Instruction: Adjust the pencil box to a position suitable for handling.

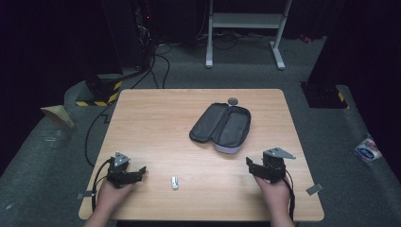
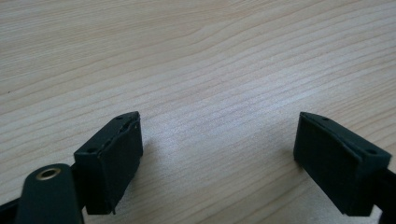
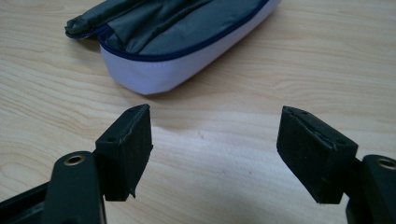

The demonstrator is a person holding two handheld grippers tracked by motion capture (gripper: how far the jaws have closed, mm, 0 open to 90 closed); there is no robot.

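Dark floor and cables surround your wooden desk (image 1: 142,113), where the pencil case (image 1: 221,127) lies unzipped near the middle and a small white item (image 1: 175,182) sits between your hands. Both the left claw (image 1: 135,172) and right claw (image 1: 255,166) are released, grasping nothing. This looks like the approach step: next, bring the right claw forward to the case's near edge.

- We take this for a lab or test room, dark around 1 lit wooden table (image 1: 156,118).
- Beyond the table we see grey carpet (image 1: 189,75), black cables (image 1: 158,59) trailing to a dark equipment rack (image 1: 125,38), and a white metal frame (image 1: 246,28).
- Left of the table, yellow-black hazard tape (image 1: 111,92) marks a stand base.
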